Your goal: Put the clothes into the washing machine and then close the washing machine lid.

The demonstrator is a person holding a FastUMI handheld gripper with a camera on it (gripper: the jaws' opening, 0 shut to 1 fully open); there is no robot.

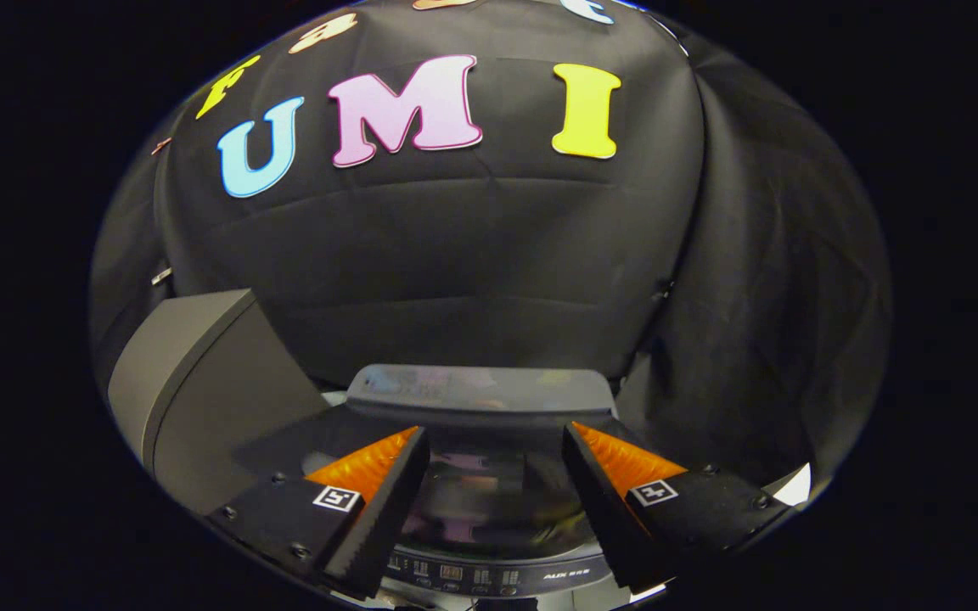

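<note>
The tool [496, 441] hangs released, fingers wide apart and empty, above the washing machine [489, 509] with its lid [480, 392] raised; panel lettering too small to read

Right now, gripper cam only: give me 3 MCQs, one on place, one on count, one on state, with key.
1. Where is the washer relative to the fingers?
A. Below and between them
B. Far off to one side
C. Behind the grey box

2. How many square marker tags sit on the gripper?
A. None
B. Two
C. Four

3. What state is the lid in?
A. Shut flat
C. Taken off and lying on the box
B. Raised at the back of the tub

Key:
1 A: the control strip and tub show in the gap between the fingers.
2 B: one tag on each finger.
3 B: the lid stands up beyond the fingertips, with the tub open under it. The gripper is open and holds nothing.
</note>
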